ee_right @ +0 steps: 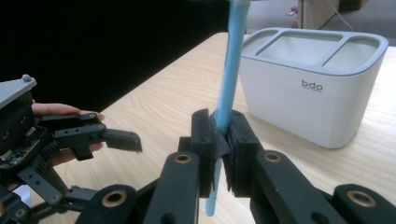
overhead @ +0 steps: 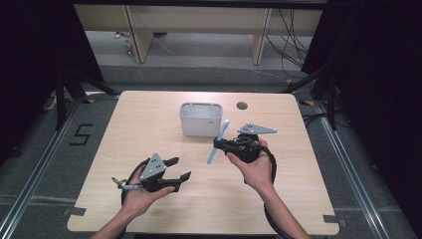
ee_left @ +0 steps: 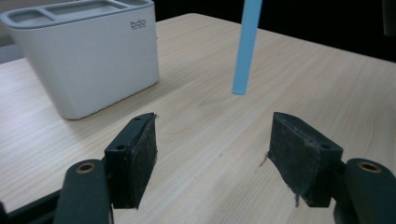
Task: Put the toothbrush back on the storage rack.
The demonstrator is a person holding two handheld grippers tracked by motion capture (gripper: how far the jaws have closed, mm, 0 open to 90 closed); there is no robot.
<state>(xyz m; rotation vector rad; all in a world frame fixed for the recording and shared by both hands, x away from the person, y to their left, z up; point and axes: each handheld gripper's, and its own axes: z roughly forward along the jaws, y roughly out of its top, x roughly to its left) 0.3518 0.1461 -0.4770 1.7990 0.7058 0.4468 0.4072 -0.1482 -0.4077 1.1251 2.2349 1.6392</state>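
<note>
Toothbrush point(overhead: 217, 143), blue, is sitting clamped in my right gripper point(overhead: 219, 145) mid-frame, off the table, just below-right of the white holder point(overhead: 200, 118); left gripper point(overhead: 180, 169) is hanging wide & empty lower left; pickup done, I'm judging the drop into a holder slot is left.

High view looks down; close claw views share the white holder point(ee_left: 88, 56).

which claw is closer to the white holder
Right. The right claw, shut on a blue toothbrush, sits just in front of the white holder, off its right corner. The left claw is open with nothing in it, farther back toward the person.
</note>
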